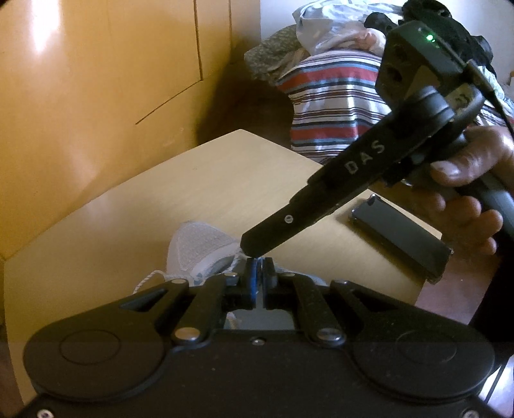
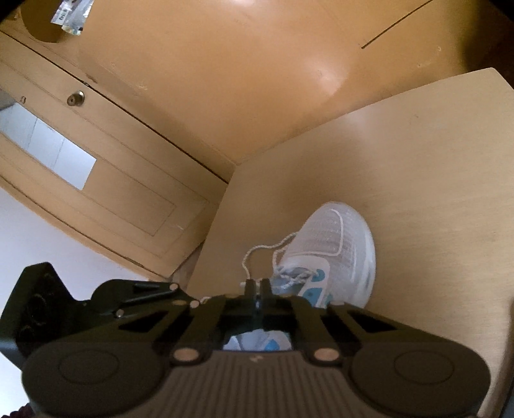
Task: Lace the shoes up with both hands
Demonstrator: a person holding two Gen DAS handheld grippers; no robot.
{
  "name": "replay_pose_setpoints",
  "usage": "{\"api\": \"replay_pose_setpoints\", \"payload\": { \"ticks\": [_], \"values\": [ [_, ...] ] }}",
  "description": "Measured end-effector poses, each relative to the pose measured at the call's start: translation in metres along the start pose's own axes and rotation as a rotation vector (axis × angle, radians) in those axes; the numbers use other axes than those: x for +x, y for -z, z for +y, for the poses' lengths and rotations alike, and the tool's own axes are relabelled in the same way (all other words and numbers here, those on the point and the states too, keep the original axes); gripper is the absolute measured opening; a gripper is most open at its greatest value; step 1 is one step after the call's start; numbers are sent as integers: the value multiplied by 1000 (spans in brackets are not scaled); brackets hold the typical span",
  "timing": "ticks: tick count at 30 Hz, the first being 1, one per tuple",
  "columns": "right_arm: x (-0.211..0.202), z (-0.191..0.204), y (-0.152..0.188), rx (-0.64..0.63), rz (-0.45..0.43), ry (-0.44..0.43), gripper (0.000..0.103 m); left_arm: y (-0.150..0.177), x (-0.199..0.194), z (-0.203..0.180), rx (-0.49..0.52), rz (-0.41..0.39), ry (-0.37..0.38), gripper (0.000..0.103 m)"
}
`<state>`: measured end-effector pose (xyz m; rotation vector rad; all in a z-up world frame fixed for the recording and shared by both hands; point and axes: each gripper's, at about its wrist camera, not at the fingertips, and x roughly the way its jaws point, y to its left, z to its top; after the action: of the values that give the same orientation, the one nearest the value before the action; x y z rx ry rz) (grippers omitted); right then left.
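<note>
Nearest the lens at 6 o'clock in the left wrist view, black two-finger left gripper, jaws drawn narrow, blue pads all but touching. Just beyond its fingertips at 12 o'clock, black right gripper slanting down from 2 o'clock, tip meeting the left one's tips over the white mesh sneaker with blue accents. Closed tight too, going by the right wrist view, fingers side by side. White twisted cord lace trailing out at 9 o'clock from the sneaker and running up to both sets of fingertips; any pinch on the cord by either gripper impossible to tell. Sneaker flat on the pale wooden table, toe toward 12 o'clock. Bare hand at 3 o'clock wrapped round the right gripper's grey handle, fingers curled beneath. Only in the left view: flat black rectangular slab on the table at 3 o'clock, well apart from the sneaker; striped red, blue and white cloth at 1 o'clock, crumpled white plastic bag lying on top, contents not discernible. Only in the right view: wooden panelled door with round metal knob at 9 o'clock, plus the sneaker's blue eyelet patches and loosely threaded lacing, and the left gripper's side at 8 o'clock.
</note>
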<state>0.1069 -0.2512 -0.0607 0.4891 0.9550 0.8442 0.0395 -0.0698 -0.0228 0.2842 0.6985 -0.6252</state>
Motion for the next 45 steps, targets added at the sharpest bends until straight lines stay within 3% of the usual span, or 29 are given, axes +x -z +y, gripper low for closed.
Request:
{"api": "replay_pose_setpoints", "payload": {
  "ticks": [4, 13, 20, 23, 25, 26, 28, 29, 30, 32, 35, 39, 45],
  "values": [
    [-4, 2, -1, -28, -18, 15, 2, 0, 2, -1, 10, 17, -17, 8],
    [-5, 6, 0, -57, -22, 29, 2, -2, 5, -3, -5, 25, -9, 8],
    [-3, 8, 0, -73, -18, 31, 2, -4, 3, -4, 0, 28, -6, 1],
    [-4, 11, 0, -88, -17, 31, 8, -7, 0, 0, -10, 10, -30, 1],
    [-11, 18, 3, -140, -23, 70, 23, -10, -5, 10, -42, -11, -66, 1],
    [-12, 24, 6, -185, -15, 87, 29, -11, -7, 14, -53, -18, -79, 1],
    [-15, 35, 14, -277, 2, 122, 31, -12, -12, 23, -80, -31, -104, 1],
    [-14, 37, 16, -293, 6, 130, 35, -12, -11, 23, -80, -26, -104, 1],
    [-11, 48, 28, -409, 37, 181, 42, -10, -10, 22, -76, -17, -98, 1],
    [-4, 57, 42, -494, 69, 221, 44, -7, -6, 18, -67, 3, -82, 1],
    [7, 60, 54, -565, 48, 309, 41, -4, 1, 9, -43, 35, -49, 1],
    [10, 57, 54, -562, 56, 295, 21, -1, 12, 1, -13, 97, -32, 1],
    [5, 55, 53, -565, 74, 288, 17, -1, 26, -1, 14, 150, -35, 1]
  ]
}}
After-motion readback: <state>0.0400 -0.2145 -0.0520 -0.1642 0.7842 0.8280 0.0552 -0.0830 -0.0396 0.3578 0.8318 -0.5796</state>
